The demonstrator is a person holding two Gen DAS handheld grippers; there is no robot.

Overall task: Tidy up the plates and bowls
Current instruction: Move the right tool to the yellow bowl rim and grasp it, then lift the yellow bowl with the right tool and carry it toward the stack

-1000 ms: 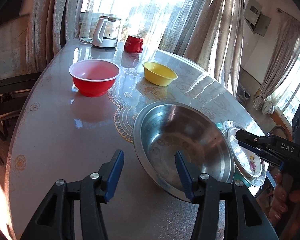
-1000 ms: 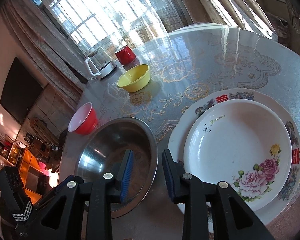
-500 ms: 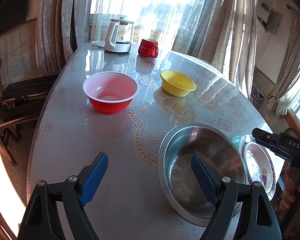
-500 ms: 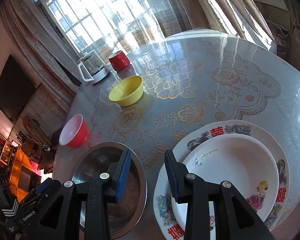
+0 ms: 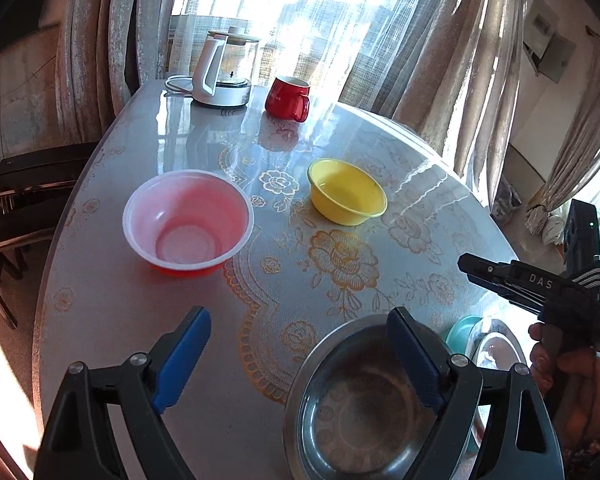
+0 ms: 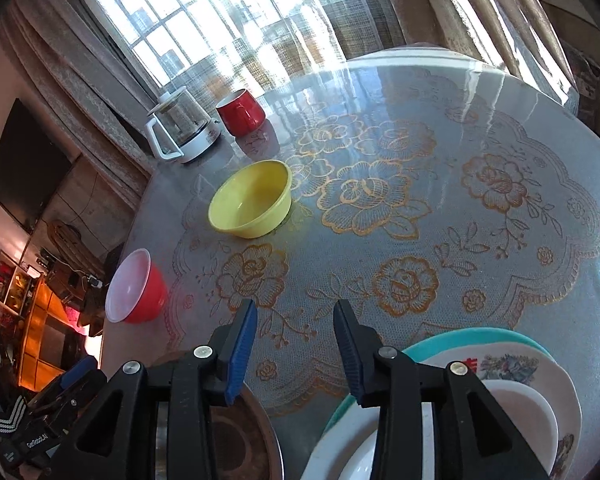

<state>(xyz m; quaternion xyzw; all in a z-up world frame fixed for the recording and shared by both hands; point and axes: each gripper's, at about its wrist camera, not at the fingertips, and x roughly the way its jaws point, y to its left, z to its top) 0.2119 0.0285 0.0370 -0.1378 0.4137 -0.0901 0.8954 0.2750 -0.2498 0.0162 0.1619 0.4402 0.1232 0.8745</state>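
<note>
Hovering above the bench (image 5: pixel 112 320), the left tongs (image 5: pixel 296 356) gape wide and empty, one finger over the steel bowl (image 5: pixel 360 412) at the near edge. The right tongs (image 6: pixel 296 352) stand narrower, also empty, between that bowl and the stacked plates (image 6: pixel 512 368). Farther off sit the red bowl (image 5: pixel 188 222) and yellow bowl (image 5: pixel 346 192), well apart.

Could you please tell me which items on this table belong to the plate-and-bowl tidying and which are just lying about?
Job: red bowl, yellow bowl, steel bowl, plate stack.
Lying about: kettle, red mug.
</note>
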